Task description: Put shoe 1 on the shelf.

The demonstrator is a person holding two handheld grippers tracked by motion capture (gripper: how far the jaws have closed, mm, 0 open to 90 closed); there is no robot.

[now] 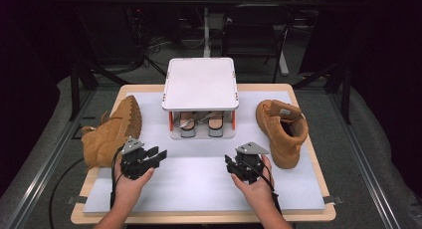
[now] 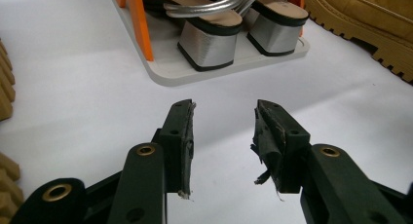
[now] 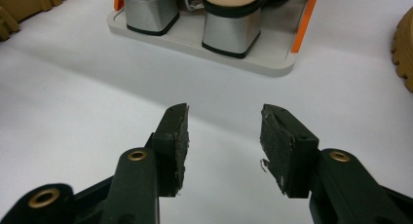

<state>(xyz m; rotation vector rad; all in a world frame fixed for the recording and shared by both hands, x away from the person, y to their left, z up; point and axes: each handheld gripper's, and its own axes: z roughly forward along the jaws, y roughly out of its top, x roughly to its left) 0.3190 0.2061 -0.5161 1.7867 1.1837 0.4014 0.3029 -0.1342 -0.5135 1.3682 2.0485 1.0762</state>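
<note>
Sandals (image 1: 201,122) with silver block heels stood side by side on the lower level of a small white rack (image 1: 200,83) with orange posts, at the far middle of the tabletop (image 1: 199,174). The left hand-held gripper (image 1: 158,154) was over the tabletop in front of the rack, to its left; its jaws stood apart with nothing between them. The right hand-held gripper (image 1: 230,164) was in front of the rack, to its right, also with jaws apart and empty. One tan boot (image 1: 112,132) lay on its side near the left edge, and another tan boot (image 1: 282,129) stood upright at the right.
</note>
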